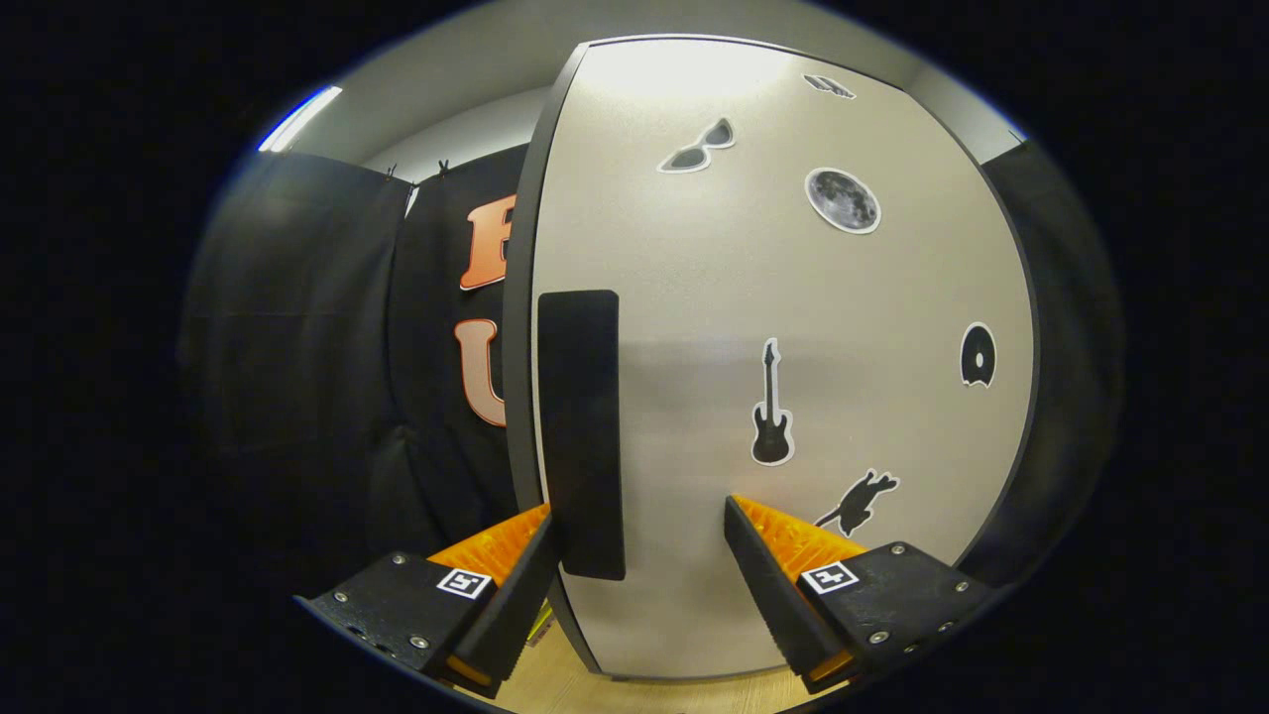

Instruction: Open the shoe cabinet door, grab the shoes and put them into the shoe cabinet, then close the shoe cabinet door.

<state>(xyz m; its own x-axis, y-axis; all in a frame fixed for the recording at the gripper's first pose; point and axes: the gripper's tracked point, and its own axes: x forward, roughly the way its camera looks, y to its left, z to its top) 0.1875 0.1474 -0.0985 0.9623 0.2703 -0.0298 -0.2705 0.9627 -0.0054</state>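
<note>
We see the gripper (pixel 642 524) spread open, not clamped | shoe cabinet door (pixel 793 327) right ahead, its dark handle (pixel 580 426) between our fingers | door hides the cabinet's inside | stickers (pixel 772 407) on door

gripper view: riding on the gripper (pixel 639 565) | looking forward along its two spread fingers | facing the cabinet door (pixel 783 377) straight and slightly upward | sitting very near, door edge and handle (pixel 580 431) lying between the fingers
</note>
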